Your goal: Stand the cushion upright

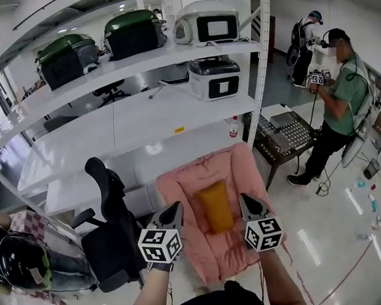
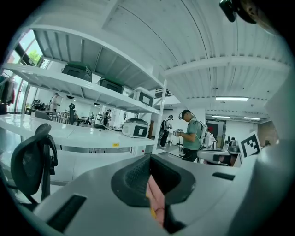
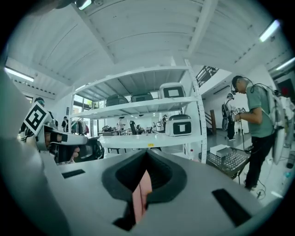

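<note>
In the head view a pink cushion [image 1: 187,188] with an orange pad [image 1: 216,208] on its middle hangs tilted in front of me. Its far edge is toward the white shelving. My left gripper [image 1: 174,209] is shut on the cushion's left side and my right gripper [image 1: 246,201] on its right side. Pink fabric [image 2: 156,199] is pinched between the closed jaws in the left gripper view. The right gripper view shows a fold of the same pink fabric [image 3: 140,192] caught between its jaws. Each gripper's marker cube hides part of the cushion's near edge.
A black office chair [image 1: 111,213] stands close to the cushion's left. White shelving [image 1: 144,113] with several appliances rises behind it, with a shelf post [image 1: 260,81] at its right. A low black table [image 1: 285,134] and a person [image 1: 341,102] holding grippers are at the right.
</note>
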Demonstrator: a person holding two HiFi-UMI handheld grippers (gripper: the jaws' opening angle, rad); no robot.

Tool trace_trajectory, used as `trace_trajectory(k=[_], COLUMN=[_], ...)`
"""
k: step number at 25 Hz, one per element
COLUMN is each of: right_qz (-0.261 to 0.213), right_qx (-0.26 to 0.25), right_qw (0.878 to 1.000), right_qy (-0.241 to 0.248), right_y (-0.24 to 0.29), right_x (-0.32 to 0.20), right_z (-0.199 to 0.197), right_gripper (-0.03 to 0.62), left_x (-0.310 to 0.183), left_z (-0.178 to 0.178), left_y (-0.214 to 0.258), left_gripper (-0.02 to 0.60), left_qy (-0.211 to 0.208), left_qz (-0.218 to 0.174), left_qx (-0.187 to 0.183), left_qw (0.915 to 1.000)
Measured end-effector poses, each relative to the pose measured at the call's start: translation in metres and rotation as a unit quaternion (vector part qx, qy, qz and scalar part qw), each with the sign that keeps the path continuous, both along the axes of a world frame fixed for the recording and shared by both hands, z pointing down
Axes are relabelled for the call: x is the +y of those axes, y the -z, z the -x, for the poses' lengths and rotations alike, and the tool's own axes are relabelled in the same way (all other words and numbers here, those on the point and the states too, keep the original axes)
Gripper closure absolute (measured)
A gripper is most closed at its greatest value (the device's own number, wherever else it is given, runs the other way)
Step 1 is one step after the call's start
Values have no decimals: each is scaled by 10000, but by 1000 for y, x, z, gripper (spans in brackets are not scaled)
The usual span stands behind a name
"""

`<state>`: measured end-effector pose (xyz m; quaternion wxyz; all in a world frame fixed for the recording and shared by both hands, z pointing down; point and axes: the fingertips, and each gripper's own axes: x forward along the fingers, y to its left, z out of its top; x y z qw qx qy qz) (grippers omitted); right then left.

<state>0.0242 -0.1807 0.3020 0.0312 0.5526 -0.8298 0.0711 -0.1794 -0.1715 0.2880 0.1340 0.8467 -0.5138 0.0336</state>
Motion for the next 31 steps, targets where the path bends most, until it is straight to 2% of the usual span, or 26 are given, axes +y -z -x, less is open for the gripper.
trace_trajectory(k=[7, 31], right_qz=[-190, -315], right_qx=[19, 80], right_qw=[9998, 9994], right_qy=[-62, -102], right_y=[19, 24], right_x=[1, 20], right_z=[-2, 1], right_gripper=[591, 591], left_x=[7, 20], left_z=[10, 20], left_y=[20, 29], left_gripper=[575, 575], left_qy=[61, 162], left_qz=[-221, -349], left_qx=[38, 210], left_qw=[9997, 9990])
